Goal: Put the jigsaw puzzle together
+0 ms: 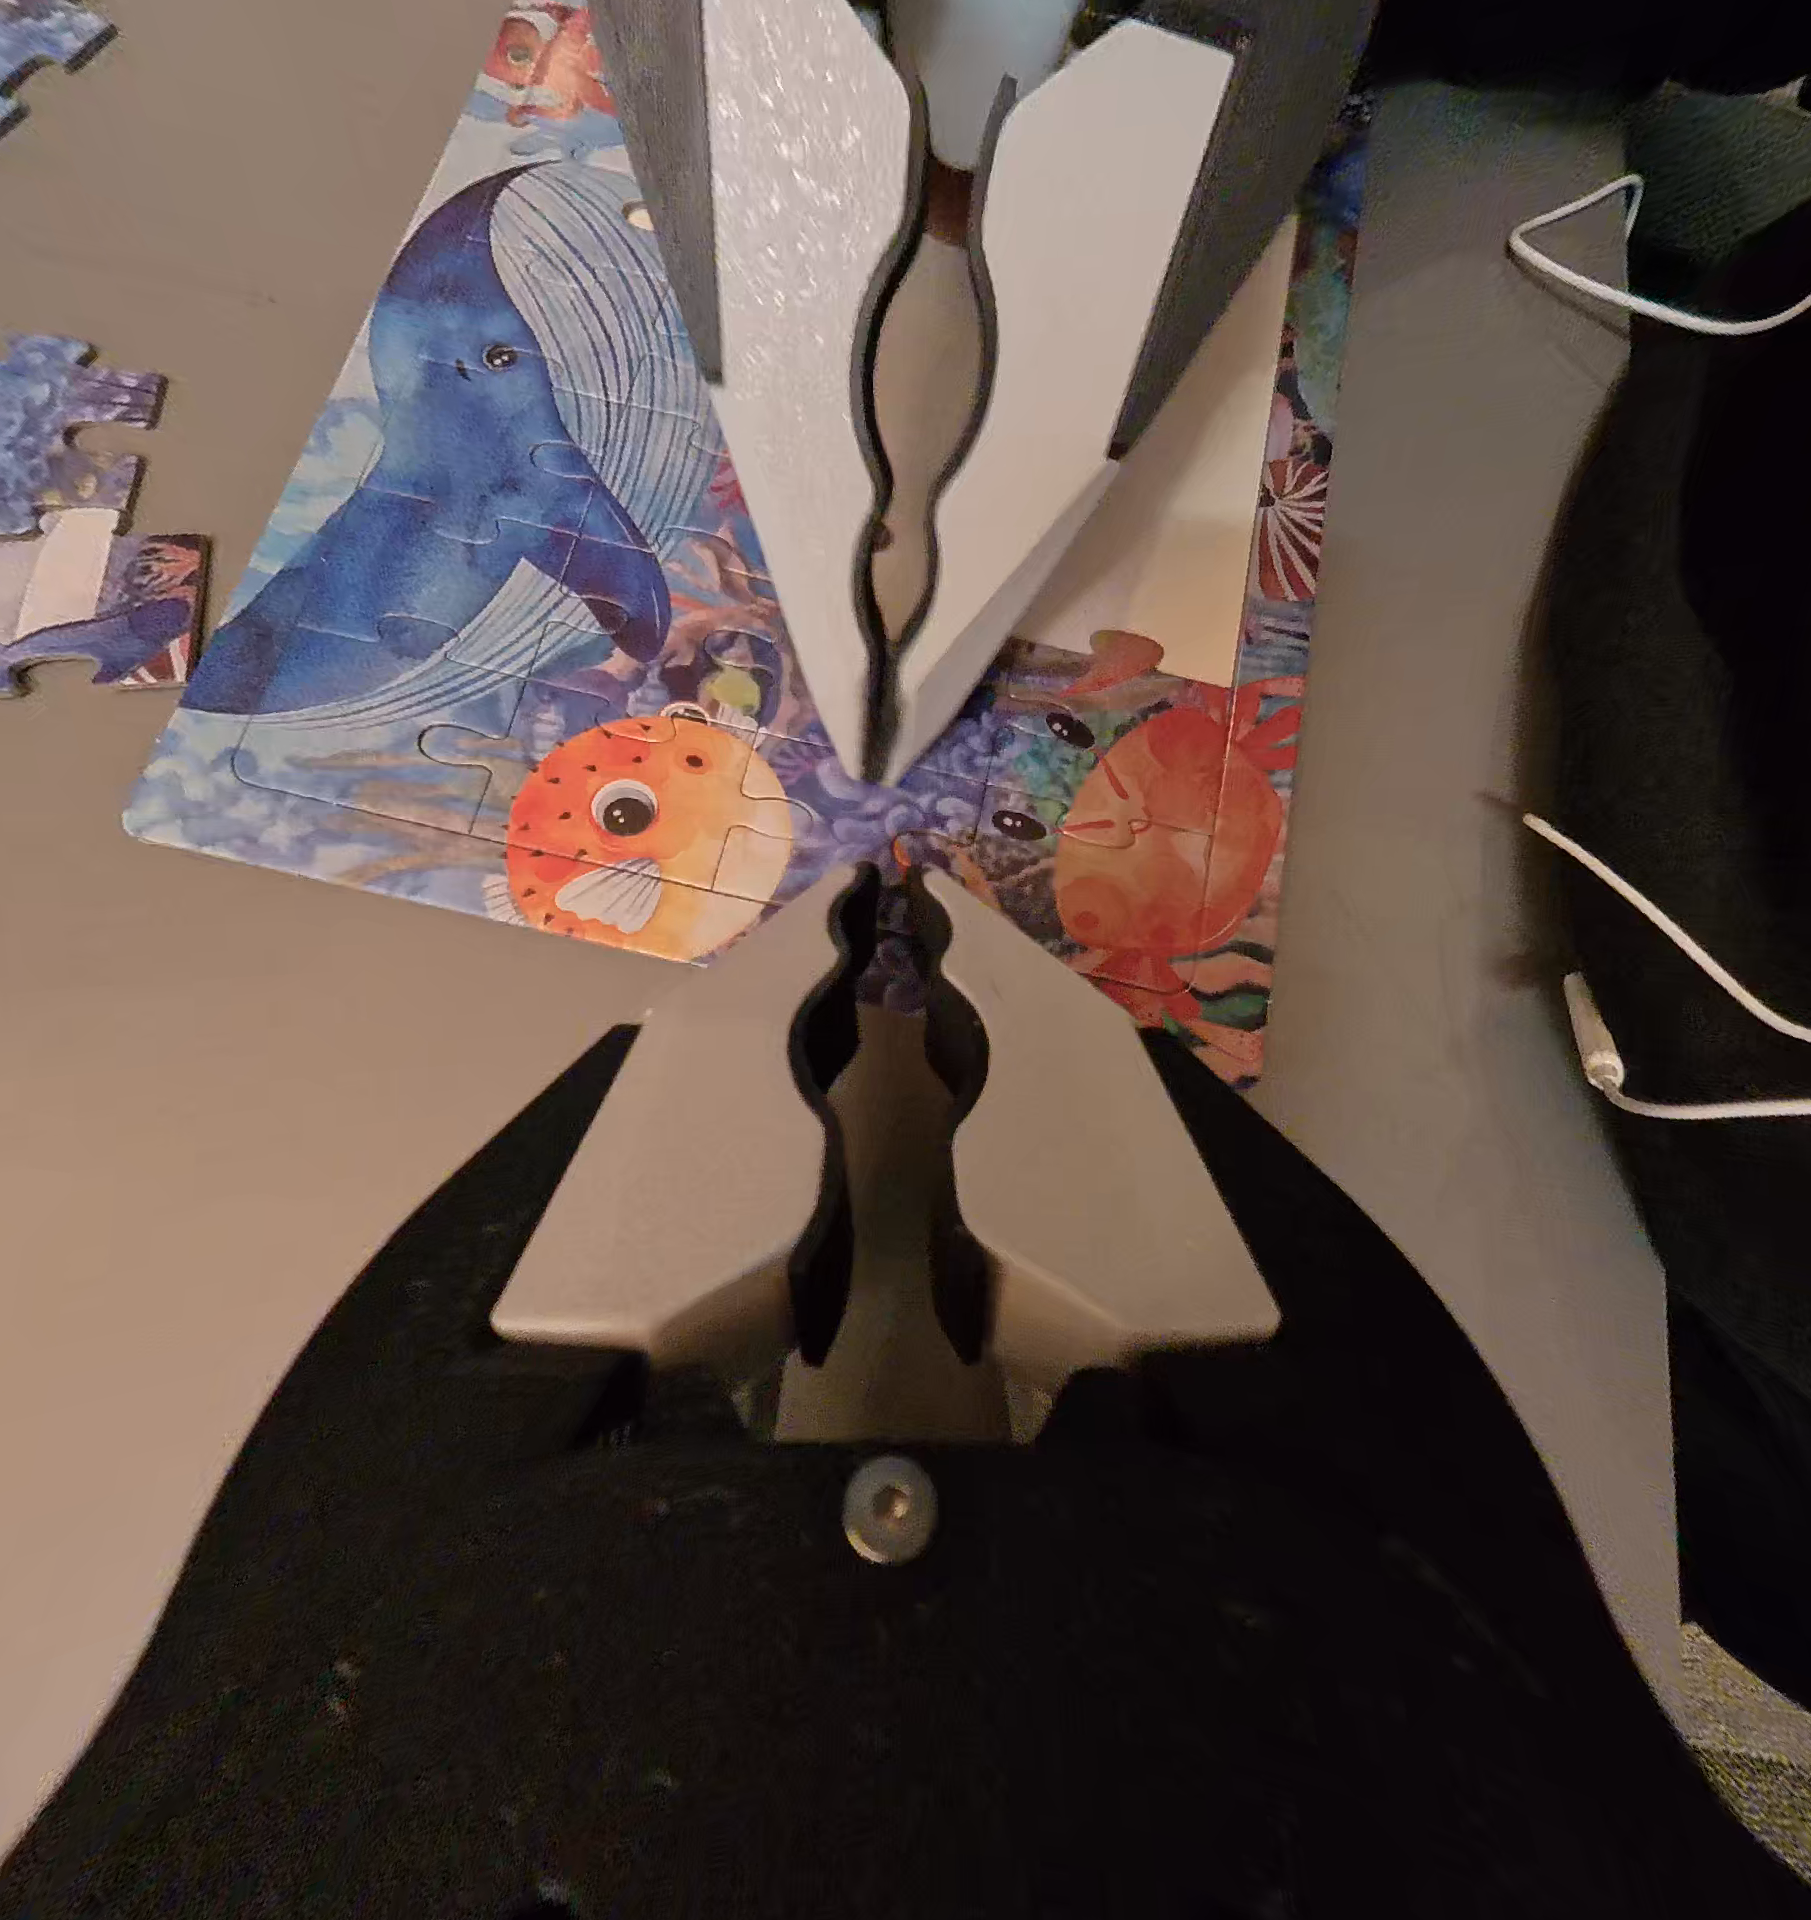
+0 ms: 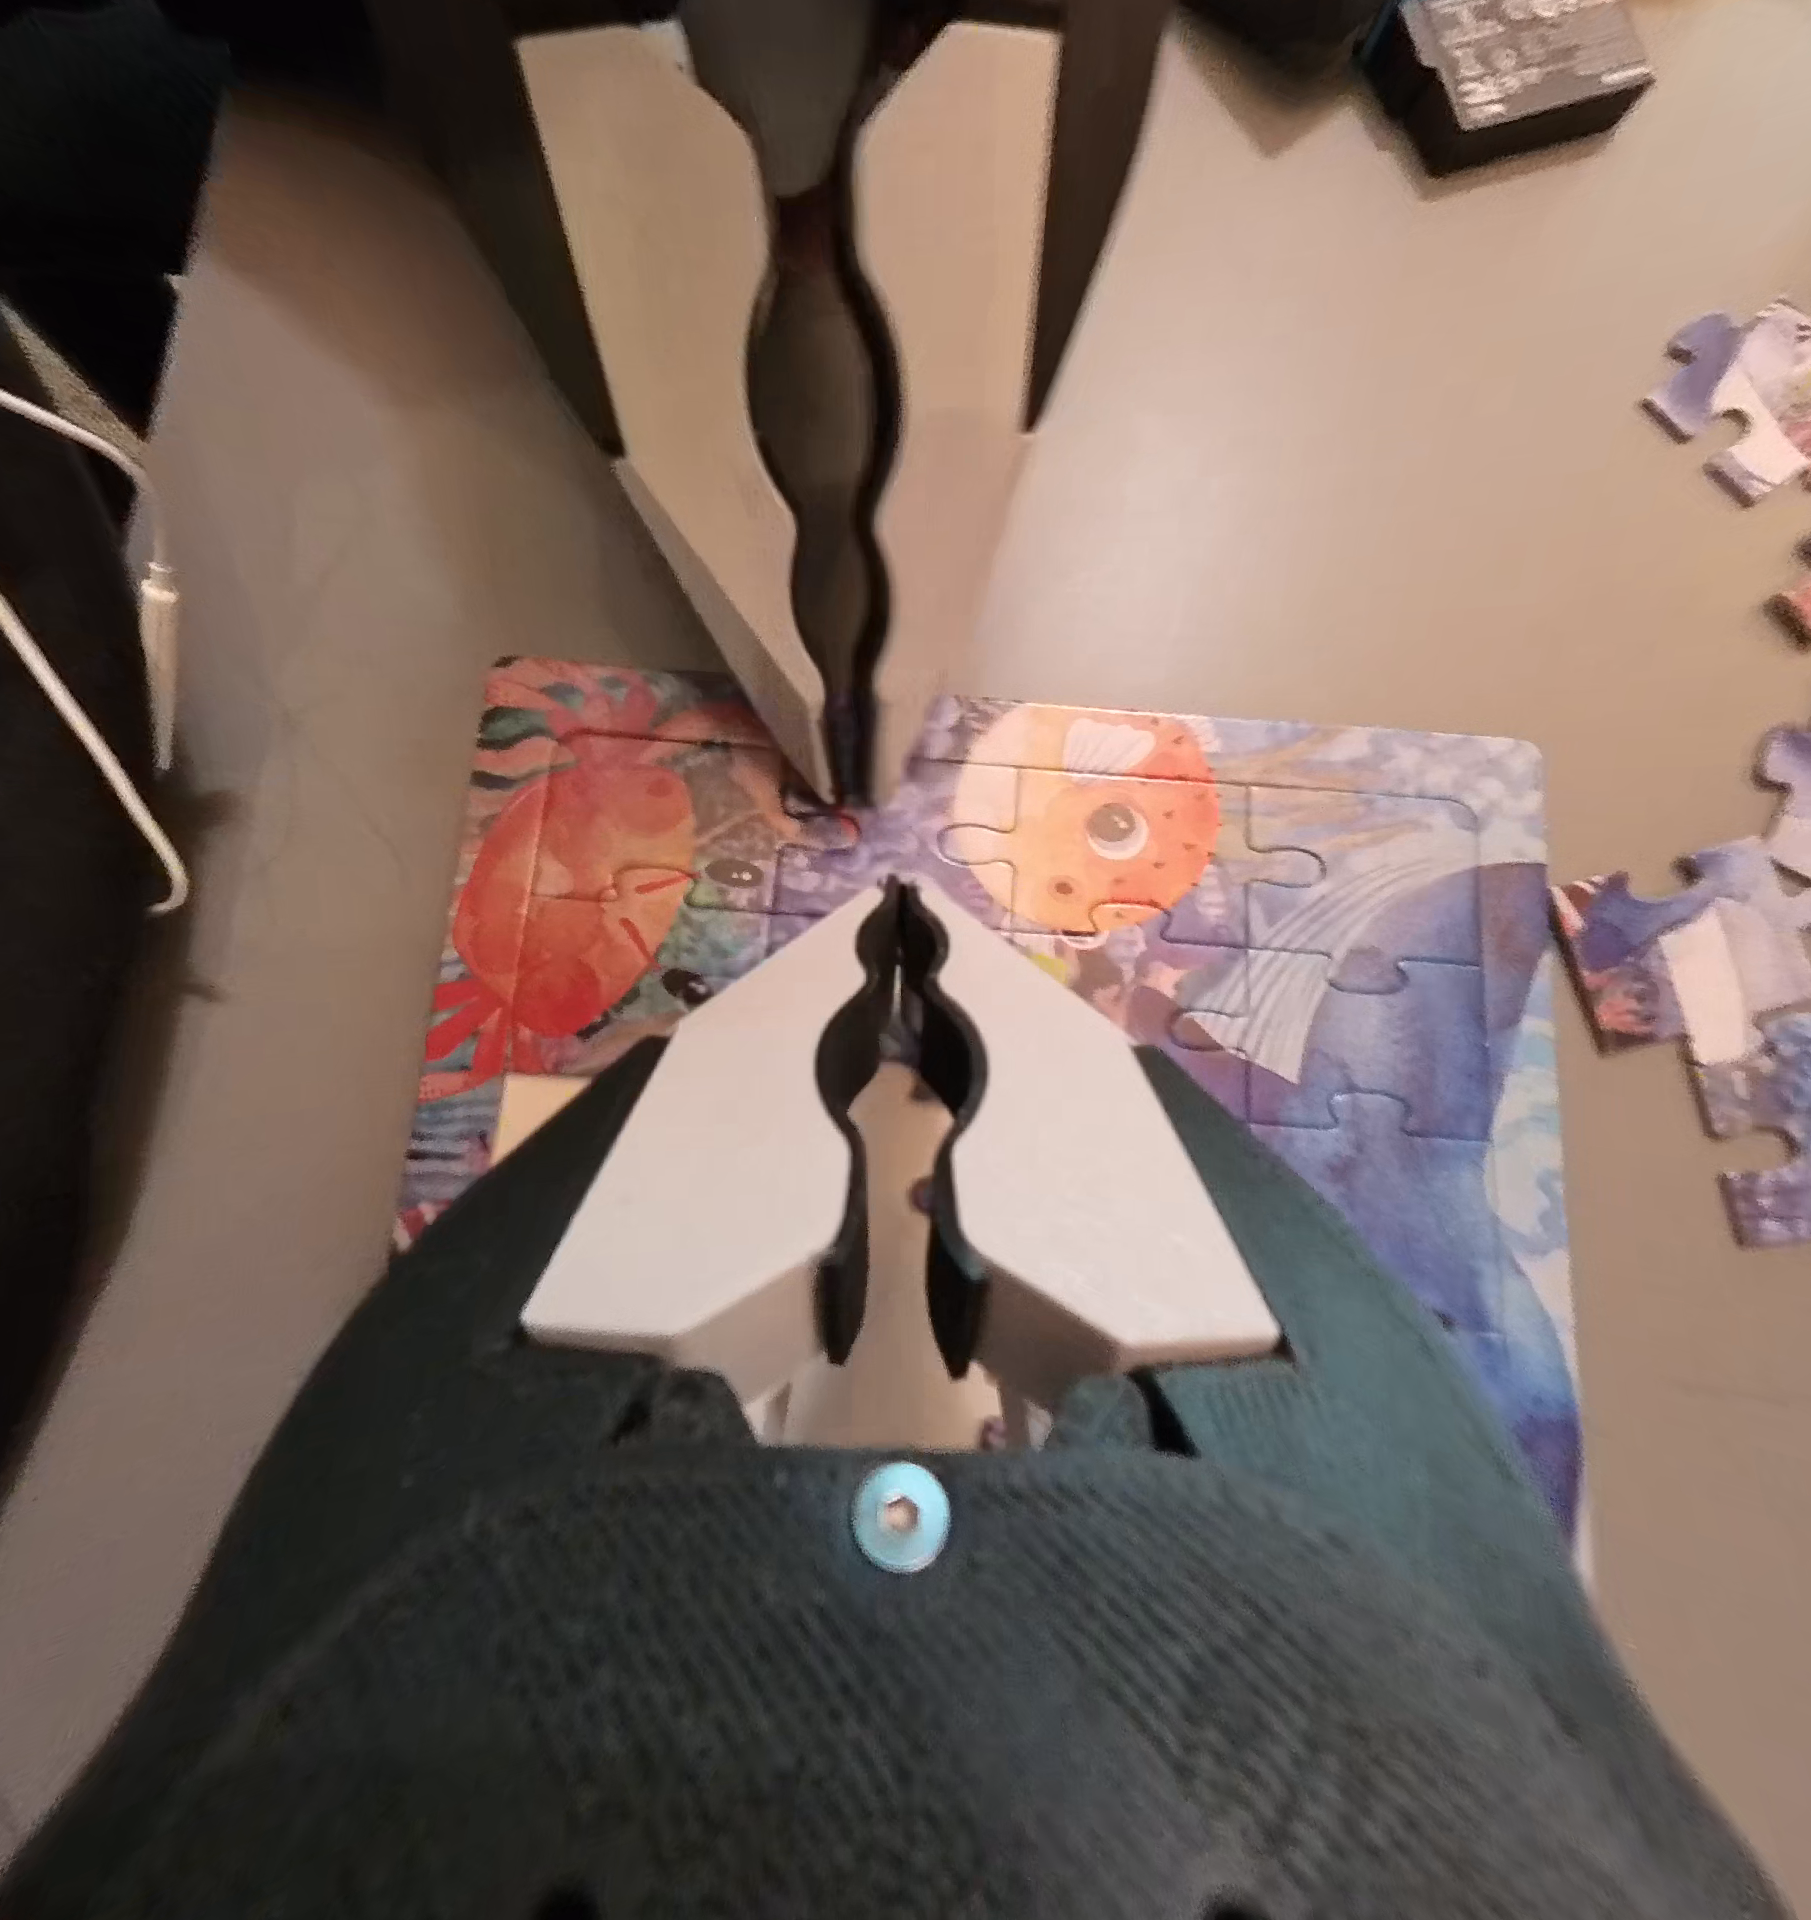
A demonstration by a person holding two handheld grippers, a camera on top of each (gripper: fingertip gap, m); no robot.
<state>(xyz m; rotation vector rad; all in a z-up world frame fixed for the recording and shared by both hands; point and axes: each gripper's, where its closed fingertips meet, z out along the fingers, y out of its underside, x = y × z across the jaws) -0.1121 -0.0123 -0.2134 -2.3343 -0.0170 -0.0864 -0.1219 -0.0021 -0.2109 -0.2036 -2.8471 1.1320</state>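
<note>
The jigsaw puzzle (image 1: 444, 436) lies flat on the table, with a blue whale, an orange pufferfish (image 1: 641, 821) and a red crab (image 1: 1161, 831). It also shows in the right wrist view (image 2: 1400, 935). My left gripper (image 1: 885, 883) is shut, its tips down on the purple patch between fish and crab. My right gripper (image 2: 899, 888) is shut too and points at the same patch from the opposite side. The tips of the two grippers nearly meet. Neither holds a piece. The right gripper shows at the top of the left wrist view (image 1: 880, 764), the left gripper at the top of the right wrist view (image 2: 849, 790).
Loose pieces lie beside the whale end of the puzzle (image 1: 39, 436) (image 2: 1711, 956). A bare cream patch (image 1: 1192, 582) shows in the puzzle beyond the crab. Dark cloth (image 1: 1711, 727) with white cables (image 1: 1711, 301) lies past the crab end. A black box (image 2: 1524, 73) sits far off. The grippers are tip to tip, or close to it. From the right gripper's tips to the orange pufferfish (image 1: 641, 821) is close to 4 cm. My right wrist view (image 2: 1099, 823) looks at it from another angle. Between my left fingertips and the red crab (image 1: 1161, 831) there is roughly 5 cm. Seen from the right wrist view (image 2: 588, 894) as well.
</note>
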